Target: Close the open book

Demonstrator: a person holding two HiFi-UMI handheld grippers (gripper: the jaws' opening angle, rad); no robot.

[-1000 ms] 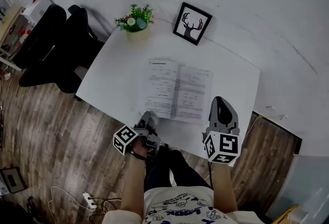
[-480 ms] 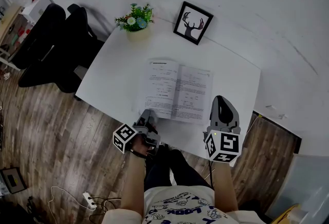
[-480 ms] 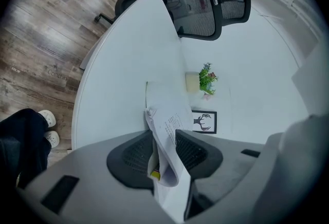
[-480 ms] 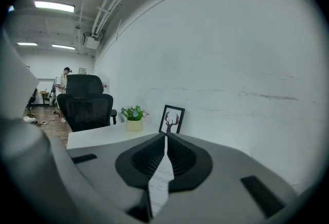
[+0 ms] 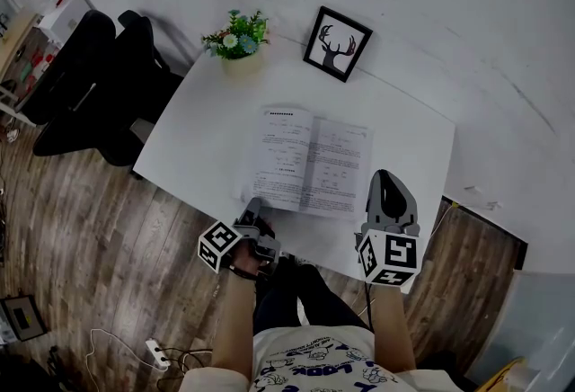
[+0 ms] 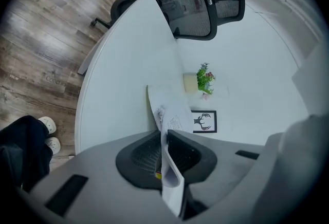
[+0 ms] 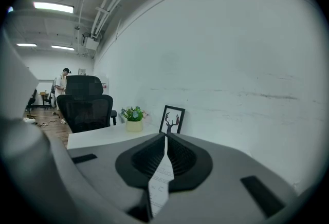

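The open book (image 5: 310,161) lies flat in the middle of the white table (image 5: 202,134), printed pages up. My left gripper (image 5: 255,207) is at the book's near left corner. In the left gripper view the jaws are closing, and the left gripper (image 6: 164,133) pinches a curled edge of the book's left pages (image 6: 169,115) between its pads. My right gripper (image 5: 384,187) sits at the book's near right corner. In the right gripper view the right gripper (image 7: 165,138) is shut on a thin printed page (image 7: 161,178) that runs back between the pads.
A small potted plant (image 5: 237,35) and a framed deer picture (image 5: 336,42) stand at the table's far edge against the white wall. A black office chair (image 5: 99,84) is left of the table. The person's legs are under the near table edge.
The left gripper's jaws have come together on the book's near left corner. Both hands and the book stay where they were.
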